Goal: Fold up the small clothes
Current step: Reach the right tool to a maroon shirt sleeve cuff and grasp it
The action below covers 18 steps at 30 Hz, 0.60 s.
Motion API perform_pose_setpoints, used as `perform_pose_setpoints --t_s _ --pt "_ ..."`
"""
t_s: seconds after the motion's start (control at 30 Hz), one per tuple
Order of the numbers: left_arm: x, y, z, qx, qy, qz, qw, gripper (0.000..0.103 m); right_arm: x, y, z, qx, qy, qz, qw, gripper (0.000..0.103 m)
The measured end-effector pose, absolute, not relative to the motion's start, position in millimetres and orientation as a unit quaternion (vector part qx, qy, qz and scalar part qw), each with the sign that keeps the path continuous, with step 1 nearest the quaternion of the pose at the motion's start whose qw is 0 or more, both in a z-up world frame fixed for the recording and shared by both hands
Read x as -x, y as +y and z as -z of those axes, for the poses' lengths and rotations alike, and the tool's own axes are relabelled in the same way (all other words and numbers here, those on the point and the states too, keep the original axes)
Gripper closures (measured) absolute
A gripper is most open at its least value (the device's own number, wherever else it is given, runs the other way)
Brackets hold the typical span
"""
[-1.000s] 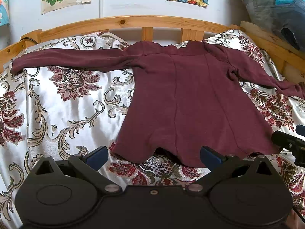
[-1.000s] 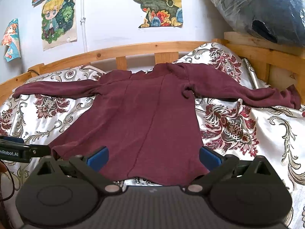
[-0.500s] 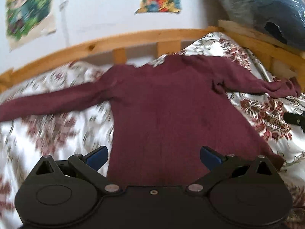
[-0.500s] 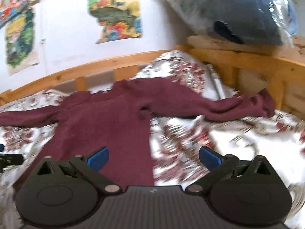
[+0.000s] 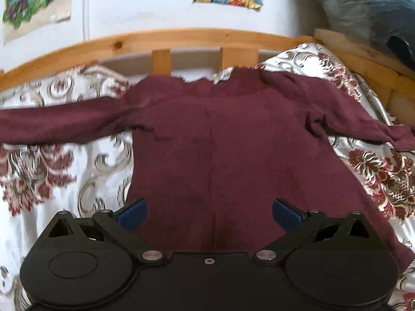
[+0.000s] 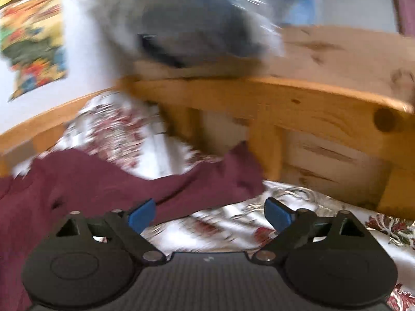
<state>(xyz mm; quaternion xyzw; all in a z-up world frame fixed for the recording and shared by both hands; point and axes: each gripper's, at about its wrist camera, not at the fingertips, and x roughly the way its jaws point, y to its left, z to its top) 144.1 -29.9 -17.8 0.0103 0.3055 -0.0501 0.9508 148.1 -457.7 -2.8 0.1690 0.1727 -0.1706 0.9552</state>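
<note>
Both tongs have slid rightward along the bed since a second ago. Left gripper (image 5: 209, 213) hangs with jaws wide over the lower body of the maroon top (image 5: 228, 150), nothing pinched. Right gripper (image 6: 209, 213) – jaws wide but closing, empty – points at the sleeve end (image 6: 233, 173), just beyond its blue pads. Farther back, floral bedspread (image 5: 52, 171), then wooden rail (image 5: 181, 36).

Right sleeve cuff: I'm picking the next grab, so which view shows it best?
The right wrist view: the cuff lies just ahead of the closing, empty right gripper, though blurred. The left wrist view shows it small at the frame's edge.
</note>
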Motion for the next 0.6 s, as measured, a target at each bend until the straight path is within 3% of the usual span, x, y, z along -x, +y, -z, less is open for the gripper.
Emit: perform_pose_setpoints --t_s 0.3,0.53,0.6 --pt "-148.1 -15.2 35.1 0.016 0.323 0.062 0.944 0.001 -184.7 -499.4 34.1 -0.255 0.176 0.247 0.918 0.030" --pt "-141.0 -12.3 42.2 0.043 0.347 0.073 0.934 0.001 -209.4 -520.9 41.4 -0.293 0.166 0.252 0.907 0.031" --pt "-139.2 -11.8 42.4 0.049 0.349 0.074 0.933 0.001 -218.5 -525.2 41.3 -0.302 0.171 0.255 0.903 0.038"
